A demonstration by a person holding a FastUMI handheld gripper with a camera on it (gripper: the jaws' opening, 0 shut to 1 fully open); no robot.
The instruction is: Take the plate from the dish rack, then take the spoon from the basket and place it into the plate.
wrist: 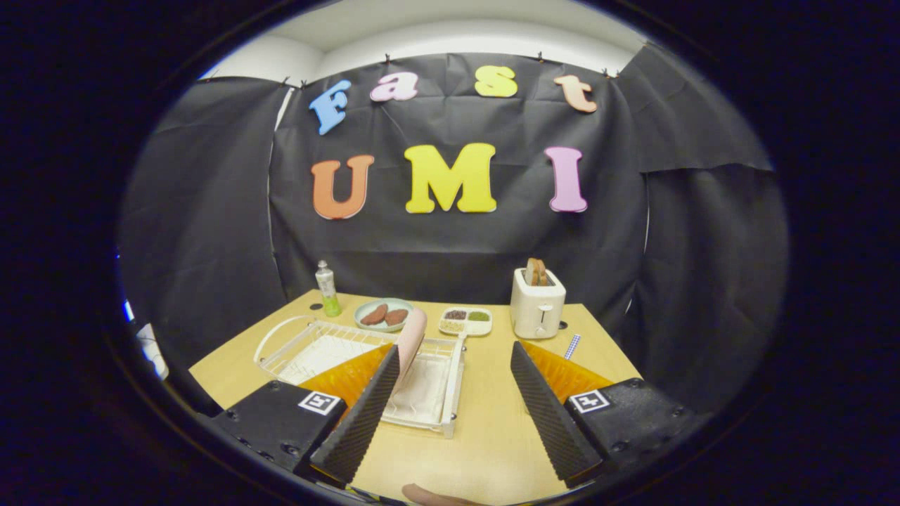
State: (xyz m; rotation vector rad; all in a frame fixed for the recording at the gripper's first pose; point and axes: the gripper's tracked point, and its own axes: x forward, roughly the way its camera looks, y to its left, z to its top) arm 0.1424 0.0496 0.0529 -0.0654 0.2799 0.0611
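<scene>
While I hold the gripper (450, 411) above the wooden table (485, 429), its jaws stand spread wide with nothing between them. I see the pink plate (410, 340) standing on edge in the white dish rack (365, 365), just beyond my left finger (362, 414) and partly hidden by it. Farther back stands a toaster (537, 307).

Gripper (455, 365) spread wide beside racked plate (411, 336).
</scene>
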